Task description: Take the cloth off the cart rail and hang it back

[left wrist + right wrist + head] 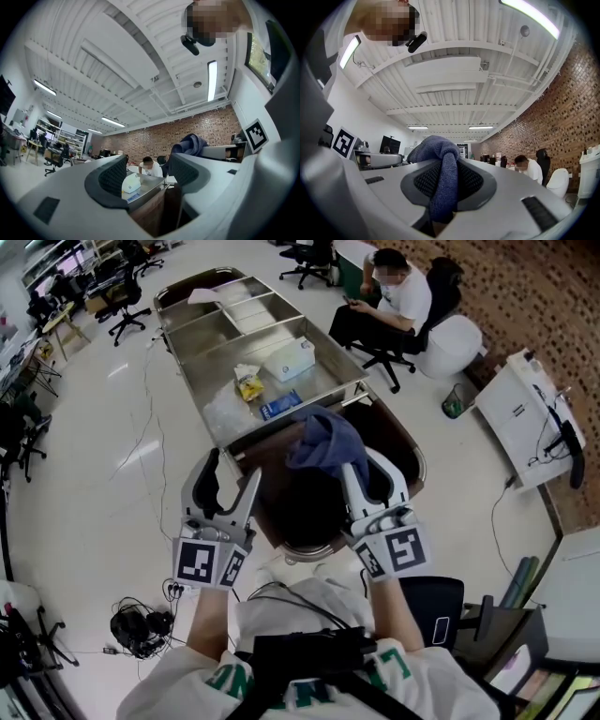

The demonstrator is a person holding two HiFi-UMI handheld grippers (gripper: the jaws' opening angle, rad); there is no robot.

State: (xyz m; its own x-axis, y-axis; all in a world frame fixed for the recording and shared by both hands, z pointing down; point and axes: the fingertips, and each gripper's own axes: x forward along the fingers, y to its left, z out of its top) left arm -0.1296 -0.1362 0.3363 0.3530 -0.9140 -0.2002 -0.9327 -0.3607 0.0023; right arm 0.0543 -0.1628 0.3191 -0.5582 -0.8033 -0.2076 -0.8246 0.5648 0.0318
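**A:** Where does the cloth (440,165) sit in the right gripper (443,182)?

**B:** The jaws are closed on it. A thick fold runs down between the pads, and the rest bunches up above the tips. In the head view the cloth (326,444) hangs forward of the right gripper (367,474), lifted clear of the cart (220,357).

**A:** And the other one?

**B:** The left gripper (147,177) stands with its jaws apart and nothing between them. Only the far edge of the cart shows through the gap. In the head view the left gripper (231,486) is raised beside the right one, level with it.

**A:** So the job now is to hang it back. How do I do that cleanly?

**B:** I'd lower the right gripper so that the loose bunch ahead of the tips goes over the rail first. I can't tell for sure which bar is the rail. The curved bar (413,450) at the cart's near end, below the jaws, looks likeliest.

**A:** And when do I let go?

**B:** I'd let go only once cloth hangs on both sides of the bar. If most of it is on one side, it will probably slide off.

**A:** Is the free gripper any use?

**B:** Yes, I think so. The bunch is crumpled, so the open jaws could pinch a corner and spread it along the bar before the right one lets go.
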